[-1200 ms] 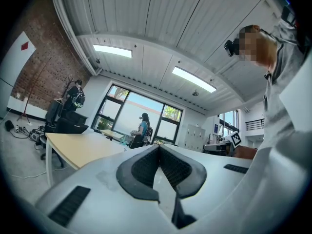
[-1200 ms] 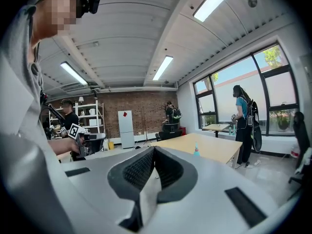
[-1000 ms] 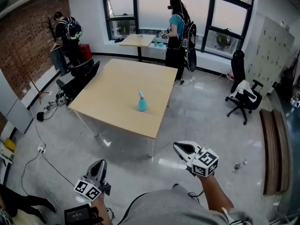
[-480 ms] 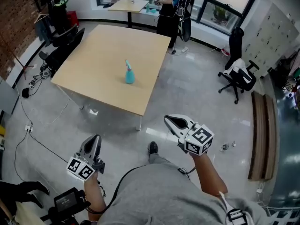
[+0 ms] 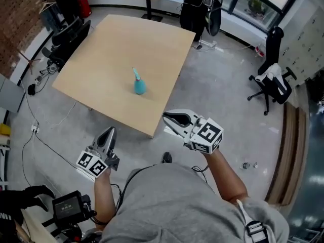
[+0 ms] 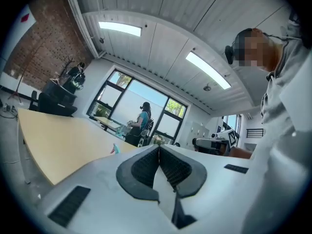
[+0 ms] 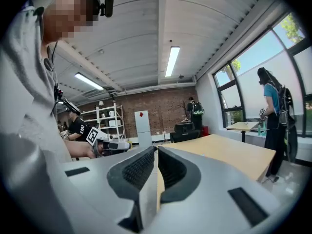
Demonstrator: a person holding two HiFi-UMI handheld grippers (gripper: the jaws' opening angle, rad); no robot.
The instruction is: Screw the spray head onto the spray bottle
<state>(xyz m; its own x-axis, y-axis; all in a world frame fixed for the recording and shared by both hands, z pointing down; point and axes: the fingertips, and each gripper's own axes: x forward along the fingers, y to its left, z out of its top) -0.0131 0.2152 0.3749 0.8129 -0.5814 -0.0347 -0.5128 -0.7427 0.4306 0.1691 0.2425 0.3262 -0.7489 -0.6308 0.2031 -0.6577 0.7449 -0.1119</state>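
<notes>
- Both tongs are clenched on nothing. The left tongs [image 5: 110, 131] and the right tongs [image 5: 167, 117] each show their jaws pressed together, with no thing between them.
- The teal spray bottle [image 5: 139, 86] stands upright on the wooden surface [image 5: 116, 44]. It is well ahead of both tongs and roughly between the lines they point along.
- A narrow piece on top of it looks like the spray head [image 5: 134, 73]. It is too small to tell whether it is threaded on or only resting there.
- The step in hand seems to be closing in on the bottle, so nothing of the screwing is done yet.
- To do it well, release both tongs before they arrive. Bring one in from its own side to grip the bottle's body low, where it is widest.
- The other should then take the head near its collar, not the thin nozzle, and turn it squarely about the neck.
- The bottle looks light and likely to tip. Steady the body first, and keep the tongs above the near edge of the surface on the way in.
</notes>
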